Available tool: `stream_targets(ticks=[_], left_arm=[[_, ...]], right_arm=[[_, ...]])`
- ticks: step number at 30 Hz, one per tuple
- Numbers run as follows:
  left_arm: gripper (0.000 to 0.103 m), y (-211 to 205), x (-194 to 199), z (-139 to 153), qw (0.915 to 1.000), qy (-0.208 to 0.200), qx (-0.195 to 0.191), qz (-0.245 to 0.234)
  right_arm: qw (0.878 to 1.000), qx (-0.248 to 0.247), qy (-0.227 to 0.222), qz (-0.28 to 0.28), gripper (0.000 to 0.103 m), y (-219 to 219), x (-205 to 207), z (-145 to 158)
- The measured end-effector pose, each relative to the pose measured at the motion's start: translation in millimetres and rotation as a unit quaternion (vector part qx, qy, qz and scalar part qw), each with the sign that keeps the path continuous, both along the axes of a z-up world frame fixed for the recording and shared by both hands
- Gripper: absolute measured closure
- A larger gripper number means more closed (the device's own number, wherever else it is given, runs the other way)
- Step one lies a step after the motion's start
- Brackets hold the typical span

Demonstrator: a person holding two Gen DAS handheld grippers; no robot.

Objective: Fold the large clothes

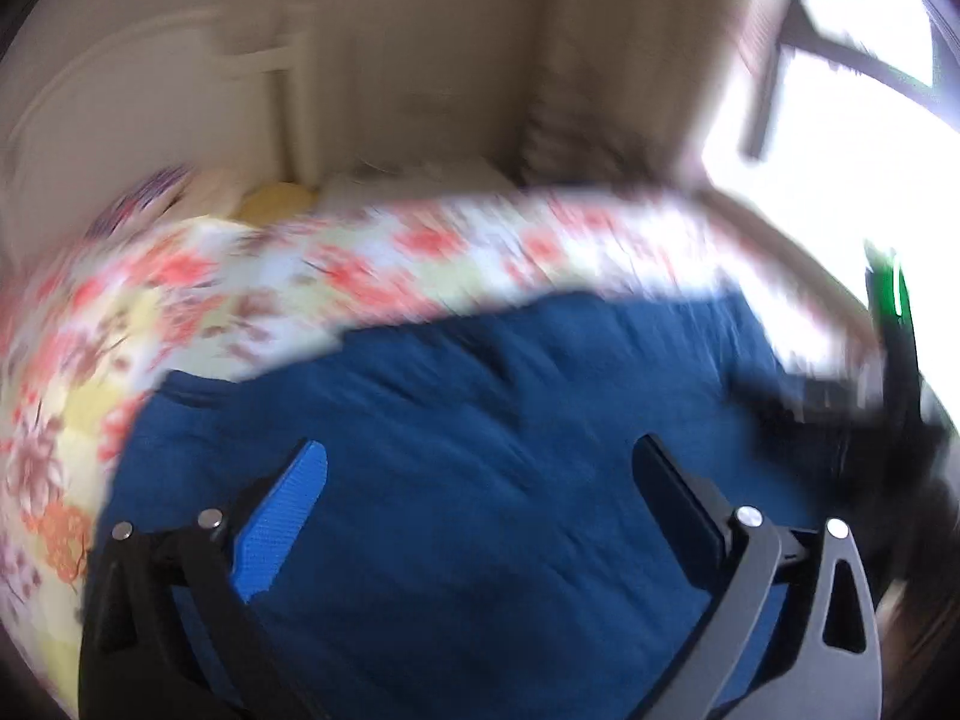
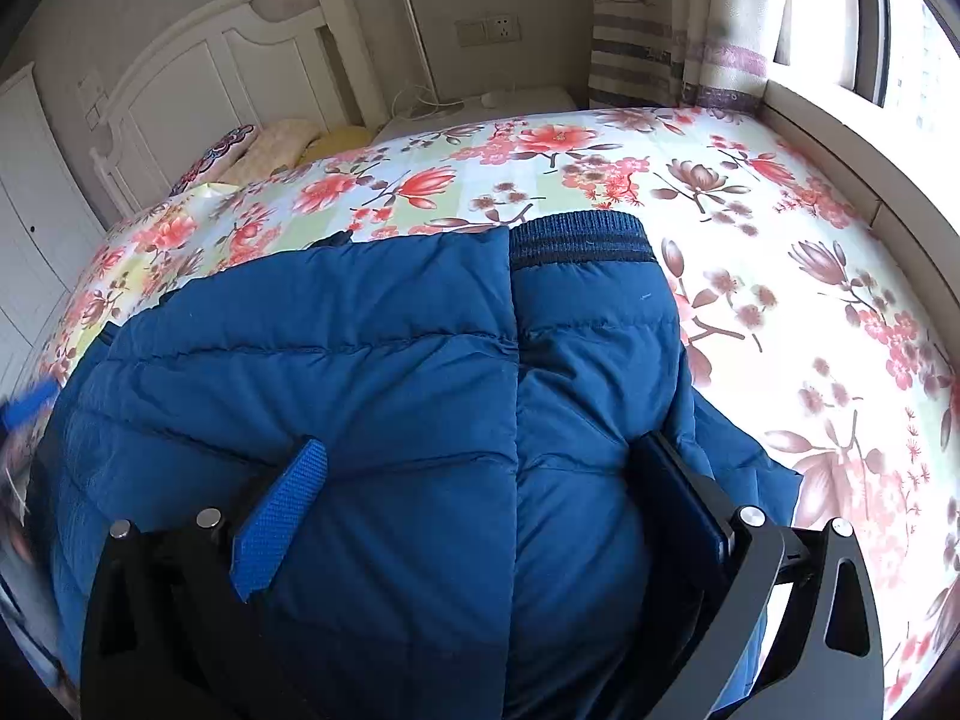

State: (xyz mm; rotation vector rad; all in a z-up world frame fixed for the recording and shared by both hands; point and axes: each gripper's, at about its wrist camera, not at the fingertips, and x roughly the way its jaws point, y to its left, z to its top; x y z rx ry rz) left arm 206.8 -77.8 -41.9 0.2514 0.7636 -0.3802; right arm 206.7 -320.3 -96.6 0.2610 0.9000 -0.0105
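A blue quilted puffer jacket lies on the floral bedsheet; a sleeve with a ribbed knit cuff is folded over it and points to the far side. My right gripper hovers open just above the jacket, its fingers spread on either side of the sleeve seam and holding nothing. The left wrist view is motion-blurred; there my left gripper is open over the jacket, nothing between its fingers. The other gripper appears as a dark blur at the right.
A white headboard and pillows stand at the bed's far left. A white bedside table sits beyond the bed, with a striped curtain and a bright window sill to the right. Bare floral sheet spreads right of the jacket.
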Motion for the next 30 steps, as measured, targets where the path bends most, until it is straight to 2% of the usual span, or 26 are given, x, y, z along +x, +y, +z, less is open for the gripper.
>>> stream_targets(ticks=[1,2,5,8,10,12,14,15,16,17,18,20,21,22,24,26,28,30], left_arm=[[0.002,-12,0,-17,0.9993,0.001,0.036,0.001],[0.002,-14,0,-21,0.9993,-0.007,0.036,0.002],[0.002,-4,9,-24,0.9997,0.026,0.002,0.005],[0.002,17,7,-18,0.9986,0.024,-0.016,0.044],[0.002,49,4,-11,0.9960,0.017,-0.047,0.074],[0.002,84,4,-9,0.9915,0.010,-0.060,0.115],[0.003,120,10,-13,0.9849,0.026,-0.080,0.151],[0.003,138,13,-16,0.9801,0.038,-0.106,0.164],[0.005,153,14,-18,0.9739,0.047,-0.148,0.166],[0.005,157,16,-18,0.9722,0.048,-0.154,0.170],[0.005,154,17,-19,0.9738,0.048,-0.140,0.173],[0.002,136,19,-22,0.9804,0.041,-0.082,0.174],[0.002,127,20,-23,0.9826,0.037,-0.054,0.174],[0.002,124,19,-23,0.9831,0.035,-0.042,0.174],[0.002,126,20,-24,0.9826,0.039,-0.052,0.174],[0.002,133,20,-23,0.9817,0.043,-0.064,0.174],[0.002,129,18,-25,0.9821,0.041,-0.056,0.175],[0.002,129,18,-26,0.9822,0.040,-0.054,0.175]], right_arm=[[1.000,0.004,-0.001,0.000,0.005,1,1,0],[1.000,0.004,-0.002,0.000,0.005,0,-3,0],[1.000,0.000,-0.001,0.000,0.005,-1,-3,1],[1.000,0.002,-0.003,0.000,0.005,-1,-3,1],[1.000,0.006,-0.004,0.001,0.005,-3,-3,0],[1.000,0.007,-0.004,0.001,0.005,-4,-3,0],[1.000,0.007,-0.004,0.001,0.005,-3,-3,0],[1.000,0.008,-0.004,0.001,0.005,-3,-3,0],[1.000,0.008,-0.004,0.001,0.005,-3,-3,0],[1.000,0.006,-0.004,0.001,0.005,-3,-3,0],[1.000,0.005,-0.004,0.000,0.005,-3,-3,0],[1.000,-0.015,0.001,-0.006,0.005,1,-4,5],[0.999,-0.033,-0.003,-0.012,0.005,6,-8,10],[0.998,-0.052,-0.023,-0.007,0.005,17,-19,23],[0.996,-0.050,-0.056,0.036,0.005,41,-39,41],[0.988,-0.082,-0.088,0.093,0.005,78,-64,56],[0.973,-0.126,-0.085,0.171,0.005,121,-83,48],[0.965,-0.152,-0.067,0.203,0.004,143,-89,22]])
